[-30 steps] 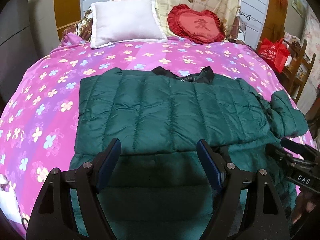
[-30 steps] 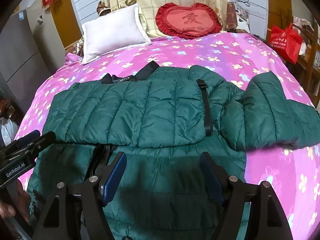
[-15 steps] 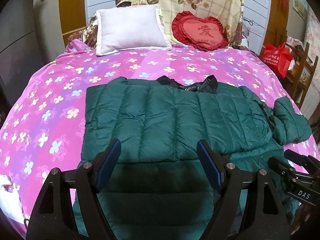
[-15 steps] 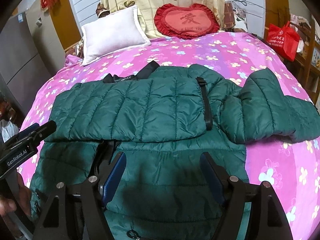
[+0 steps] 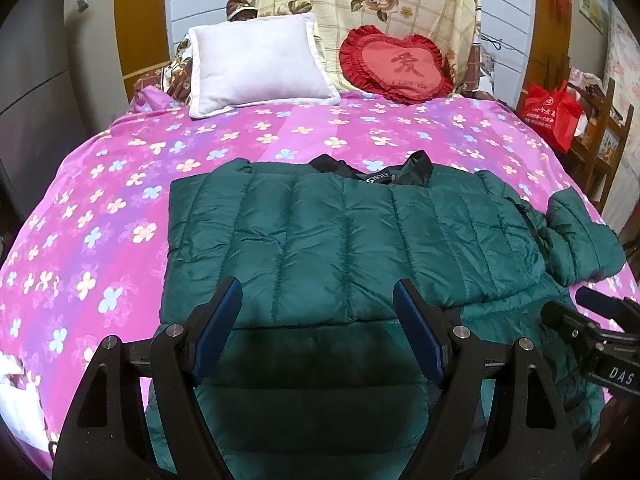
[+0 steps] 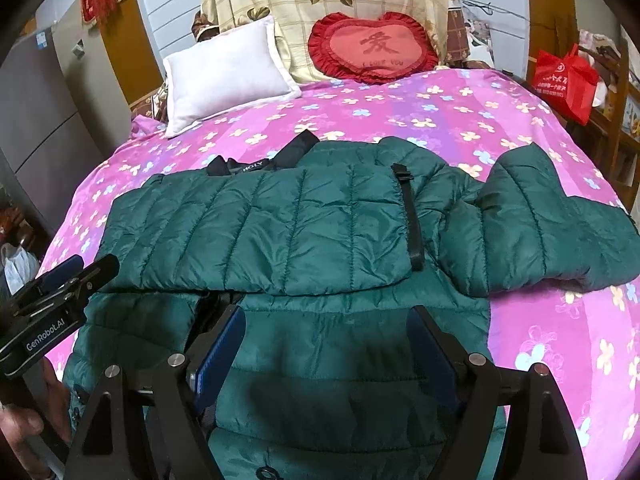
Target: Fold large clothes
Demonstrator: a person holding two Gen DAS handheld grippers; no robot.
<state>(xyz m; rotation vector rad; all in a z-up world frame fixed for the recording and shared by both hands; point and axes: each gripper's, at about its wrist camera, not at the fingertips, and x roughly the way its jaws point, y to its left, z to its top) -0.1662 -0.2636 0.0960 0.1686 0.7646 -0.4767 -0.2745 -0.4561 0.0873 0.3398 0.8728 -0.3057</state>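
A dark green quilted puffer jacket lies on the pink flowered bed, its upper part folded over the lower part. It also shows in the right wrist view, with one sleeve lying out to the right and a black strap across it. My left gripper is open and empty above the jacket's near half. My right gripper is open and empty above the near hem. Each gripper shows at the edge of the other's view, the right one and the left one.
A white pillow and a red heart cushion lean at the head of the bed. A red bag sits on wooden furniture to the right. A grey cabinet stands to the left.
Both grippers have drawn back and risen a little from the jacket. The jacket has not moved, and both grippers stay open.
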